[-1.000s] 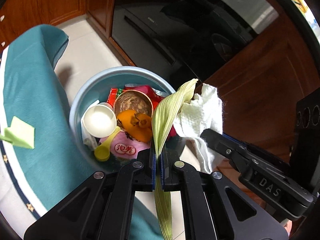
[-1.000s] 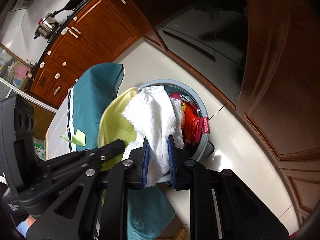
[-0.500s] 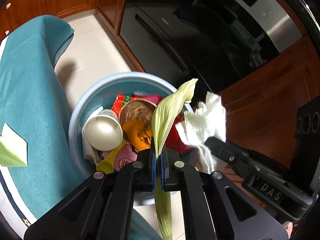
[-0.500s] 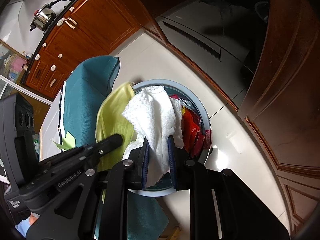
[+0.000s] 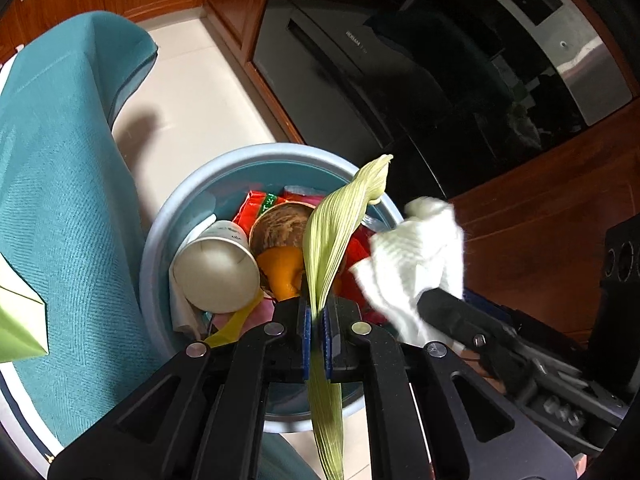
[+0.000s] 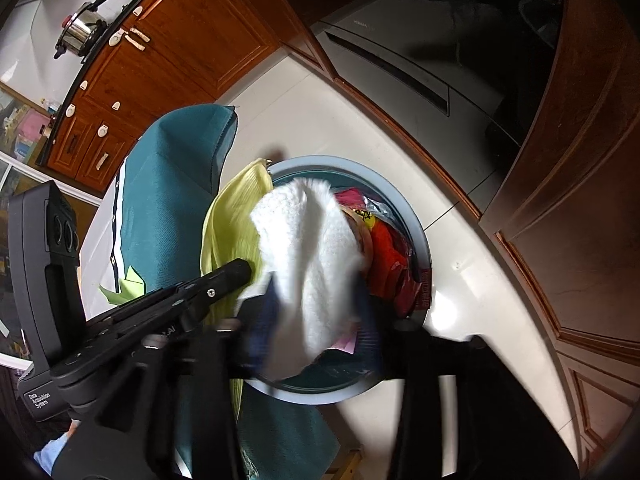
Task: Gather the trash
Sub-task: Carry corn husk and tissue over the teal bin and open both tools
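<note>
A grey-blue trash bin (image 5: 160,240) stands on the floor below both grippers, holding a paper cup (image 5: 216,268), a coconut shell (image 5: 280,224), orange peel and red wrappers. My left gripper (image 5: 316,332) hovers over the bin's near rim. A pale green corn husk (image 5: 340,216) still stands upright between its blue pads as the jaws begin opening. My right gripper (image 6: 316,320) is blurred with its jaws opening wide. The white paper napkin (image 6: 312,240) hangs loose between them over the bin (image 6: 416,232). The napkin (image 5: 416,248) also shows at the right of the left wrist view.
A teal cloth (image 5: 60,160) drapes over a table edge left of the bin, with green folded paper (image 5: 16,320) on it. A dark glass appliance (image 5: 400,80) and wooden cabinets (image 6: 180,52) stand behind. Pale floor tiles (image 6: 460,280) surround the bin.
Both grippers have come lower and nearer over the bin. The right jaws have spread apart around the napkin. The left pads have barely parted, and the husk stands as before.
</note>
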`<state>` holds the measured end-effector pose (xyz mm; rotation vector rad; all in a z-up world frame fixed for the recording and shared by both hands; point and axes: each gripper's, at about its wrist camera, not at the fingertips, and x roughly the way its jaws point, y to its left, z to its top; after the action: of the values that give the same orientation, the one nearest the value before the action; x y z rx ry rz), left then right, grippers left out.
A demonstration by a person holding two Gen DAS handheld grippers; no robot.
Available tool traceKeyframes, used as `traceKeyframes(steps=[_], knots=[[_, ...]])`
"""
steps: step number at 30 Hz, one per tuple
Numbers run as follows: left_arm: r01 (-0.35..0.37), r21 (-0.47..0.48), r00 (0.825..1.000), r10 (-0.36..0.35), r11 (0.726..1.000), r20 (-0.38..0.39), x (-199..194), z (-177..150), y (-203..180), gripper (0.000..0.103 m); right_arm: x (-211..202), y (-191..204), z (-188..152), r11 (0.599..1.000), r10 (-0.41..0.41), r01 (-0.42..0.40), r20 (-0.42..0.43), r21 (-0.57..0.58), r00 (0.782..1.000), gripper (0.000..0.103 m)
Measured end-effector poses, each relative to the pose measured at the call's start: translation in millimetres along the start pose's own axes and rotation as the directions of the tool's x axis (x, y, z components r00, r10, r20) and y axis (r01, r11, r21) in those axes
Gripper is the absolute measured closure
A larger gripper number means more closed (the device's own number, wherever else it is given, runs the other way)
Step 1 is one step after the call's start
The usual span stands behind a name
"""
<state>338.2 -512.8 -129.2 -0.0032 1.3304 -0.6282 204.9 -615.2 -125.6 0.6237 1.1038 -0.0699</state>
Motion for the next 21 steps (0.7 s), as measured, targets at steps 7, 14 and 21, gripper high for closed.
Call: traceKeyframes(steps=[7, 14, 21], knots=[[-0.028, -0.036, 0.999, 0.028, 0.999, 0.021, -8.0, -2.5, 15.2, 0.031, -4.1, -6.5, -3.7, 0.999, -0.015, 0.015, 0.014, 0.049, 1.000, 0.020], [-0.034, -0.003, 0.999, 0.034, 0.999, 0.028, -23.1, -11.6, 17.5, 0.027, -5.9, -6.1, -11.4, 0.998, -0.022, 0.022, -0.007, 0.062, 1.000, 0.019], [-0.024, 0.022, 0.998, 0.023, 0.999, 0.064, -54.1, -24.5, 13.6, 0.022, -33.2, 2.9, -27.1, 0.998, -0.032, 0.031, 0.019, 0.049, 0.999, 0.019]])
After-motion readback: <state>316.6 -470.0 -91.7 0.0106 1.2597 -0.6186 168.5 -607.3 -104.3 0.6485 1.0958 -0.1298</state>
